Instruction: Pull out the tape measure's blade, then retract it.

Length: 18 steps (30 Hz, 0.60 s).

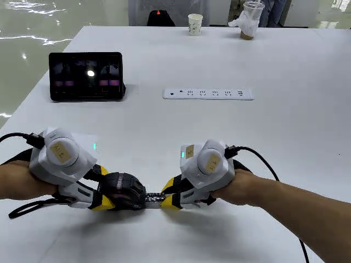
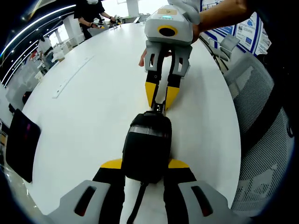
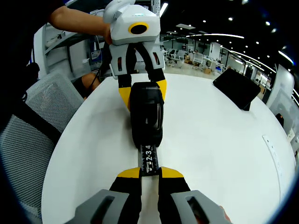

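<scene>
Low in the head view, the left gripper [image 1: 107,189] clamps the black tape measure [image 1: 125,192]. Just right of it, the right gripper [image 1: 168,195] pinches the short exposed blade [image 1: 153,196].

Bright overhead light, glare on floor [image 1: 33,22], fisheye-warped edges

Head view: tape measure case [image 1: 125,190] is partly covered on its left side by the clamped jaws of the left gripper [image 1: 104,188]. The end of the blade [image 1: 154,198] is hidden between the pinched jaws of the right gripper [image 1: 170,194], and its markings are too small to read here. Tablet [image 1: 86,75] screen is a blurred glow, unreadable. Power strip [image 1: 208,93] labels are too small. Far cup [image 1: 249,23] is cut by the top edge, with an unclear white wrap. Right forearm [image 1: 307,213] runs off the near-right corner.
</scene>
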Each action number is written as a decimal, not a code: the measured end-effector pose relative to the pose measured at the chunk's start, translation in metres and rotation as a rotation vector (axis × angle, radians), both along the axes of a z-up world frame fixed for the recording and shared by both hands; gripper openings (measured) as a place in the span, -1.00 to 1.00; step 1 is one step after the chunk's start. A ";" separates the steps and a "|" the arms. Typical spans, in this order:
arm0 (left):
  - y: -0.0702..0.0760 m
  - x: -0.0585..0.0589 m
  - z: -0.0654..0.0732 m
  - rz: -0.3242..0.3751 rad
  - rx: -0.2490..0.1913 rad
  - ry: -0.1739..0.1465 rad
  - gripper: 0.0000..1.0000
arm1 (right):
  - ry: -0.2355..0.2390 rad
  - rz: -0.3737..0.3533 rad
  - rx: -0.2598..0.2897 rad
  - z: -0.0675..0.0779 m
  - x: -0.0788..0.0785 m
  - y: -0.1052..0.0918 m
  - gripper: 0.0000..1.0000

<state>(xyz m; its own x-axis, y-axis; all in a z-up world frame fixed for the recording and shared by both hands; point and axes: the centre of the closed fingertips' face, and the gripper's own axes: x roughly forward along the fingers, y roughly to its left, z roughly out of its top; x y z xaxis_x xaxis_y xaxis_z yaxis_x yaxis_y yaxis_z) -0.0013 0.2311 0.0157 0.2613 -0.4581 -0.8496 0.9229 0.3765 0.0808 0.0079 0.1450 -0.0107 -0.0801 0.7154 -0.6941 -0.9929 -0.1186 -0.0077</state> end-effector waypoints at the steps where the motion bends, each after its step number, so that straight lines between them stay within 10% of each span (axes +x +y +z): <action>1: 0.000 0.000 0.000 0.001 0.000 0.000 -0.49 | 0.000 -0.003 0.000 0.000 0.000 -0.002 -0.82; 18: 0.000 0.001 0.000 0.011 0.000 0.005 -0.49 | 0.006 -0.036 -0.024 0.001 0.010 -0.041 -0.82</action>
